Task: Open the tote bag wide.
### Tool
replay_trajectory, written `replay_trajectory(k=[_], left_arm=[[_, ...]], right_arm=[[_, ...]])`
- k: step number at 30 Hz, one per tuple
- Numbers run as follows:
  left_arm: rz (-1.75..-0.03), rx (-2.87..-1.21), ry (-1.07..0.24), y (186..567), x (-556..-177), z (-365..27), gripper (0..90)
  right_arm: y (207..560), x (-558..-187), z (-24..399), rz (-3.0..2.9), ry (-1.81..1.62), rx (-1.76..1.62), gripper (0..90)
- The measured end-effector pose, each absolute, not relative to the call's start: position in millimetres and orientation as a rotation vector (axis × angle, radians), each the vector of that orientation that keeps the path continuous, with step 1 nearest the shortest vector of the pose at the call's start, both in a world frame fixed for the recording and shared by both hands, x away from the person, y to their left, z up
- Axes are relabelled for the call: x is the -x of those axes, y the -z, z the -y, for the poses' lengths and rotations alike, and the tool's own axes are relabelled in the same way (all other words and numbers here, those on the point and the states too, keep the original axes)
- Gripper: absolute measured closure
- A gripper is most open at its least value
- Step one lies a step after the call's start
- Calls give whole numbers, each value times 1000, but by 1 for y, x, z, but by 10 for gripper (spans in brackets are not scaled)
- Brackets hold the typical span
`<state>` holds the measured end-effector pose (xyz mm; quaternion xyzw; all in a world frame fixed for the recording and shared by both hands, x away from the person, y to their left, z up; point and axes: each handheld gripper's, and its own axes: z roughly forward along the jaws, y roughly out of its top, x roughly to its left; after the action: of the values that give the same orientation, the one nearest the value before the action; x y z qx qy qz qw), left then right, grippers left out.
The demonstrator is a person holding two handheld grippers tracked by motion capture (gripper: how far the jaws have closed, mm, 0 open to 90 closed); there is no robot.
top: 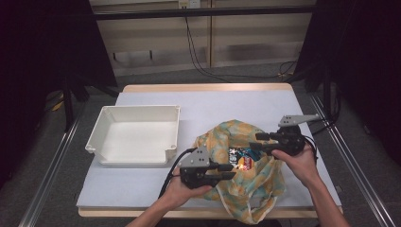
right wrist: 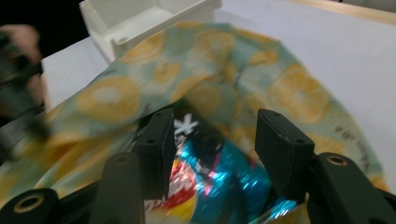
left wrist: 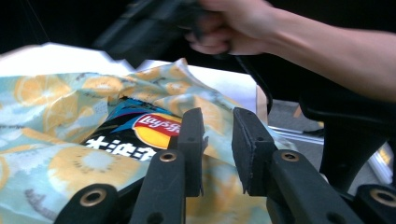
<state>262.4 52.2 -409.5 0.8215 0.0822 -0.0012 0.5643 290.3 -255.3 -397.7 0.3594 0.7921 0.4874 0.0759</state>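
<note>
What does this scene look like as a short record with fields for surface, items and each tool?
surface: table with a pale cover
bag: fruit-print cloth bag, mouth open
inside bag: chip packet
bin: white bin, left of the bag
left tool: jaws apart at the bag mouth
right tool: jaws apart over the chip packet

A crumpled citrus-print bag (top: 246,189) lies open on the table, a chip packet (top: 242,158) inside.

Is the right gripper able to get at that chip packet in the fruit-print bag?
Probably yes: the bag gapes open, the chip packet lies exposed, and the right gripper stands open just above it.
</note>
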Motion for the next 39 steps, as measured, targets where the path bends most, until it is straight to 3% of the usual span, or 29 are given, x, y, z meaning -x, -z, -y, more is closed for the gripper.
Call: replay_trajectory(k=[4,9,12,15,16,17,18,20,25,28,29,30,31,34,39], left_arm=[[-235,-1945,-16,416,-273,-41,671],[-204,-2006,73,424,-270,-14,468],[-166,-2094,73,431,-264,9,452],[-156,-2135,71,437,-262,14,531],[-144,-2127,65,439,-260,15,591],[-124,-2121,73,440,-258,14,765],[-113,-2121,89,440,-256,14,765],[-70,-2112,101,440,-252,14,868],[11,-2100,145,437,-238,16,898],[42,-2112,144,437,-230,18,899],[59,-2121,146,438,-225,20,898],[59,-2121,146,438,-225,20,898],[50,-2133,150,443,-225,21,897],[29,-2137,155,449,-228,21,897],[33,-2152,169,456,-227,20,897]], right_arm=[[404,-268,258,-2419,-1454,-1061,499],[418,-252,264,-2399,-1403,-1099,581],[425,-252,273,-2367,-1369,-1158,624],[430,-254,276,-2354,-1376,-1187,612],[432,-255,276,-2353,-1364,-1189,607],[437,-255,277,-2344,-1335,-1205,611],[437,-255,277,-2344,-1335,-1205,611],[440,-256,279,-2336,-1308,-1219,612],[447,-266,289,-2278,-1273,-1279,665],[448,-271,291,-2256,-1266,-1294,648],[448,-274,292,-2272,-1355,-1297,540],[448,-274,292,-2272,-1355,-1297,540],[447,-273,286,-2327,-1321,-1285,446],[447,-272,282,-2349,-1323,-1264,382],[448,-272,288,-2315,-1347,-1274,444]])
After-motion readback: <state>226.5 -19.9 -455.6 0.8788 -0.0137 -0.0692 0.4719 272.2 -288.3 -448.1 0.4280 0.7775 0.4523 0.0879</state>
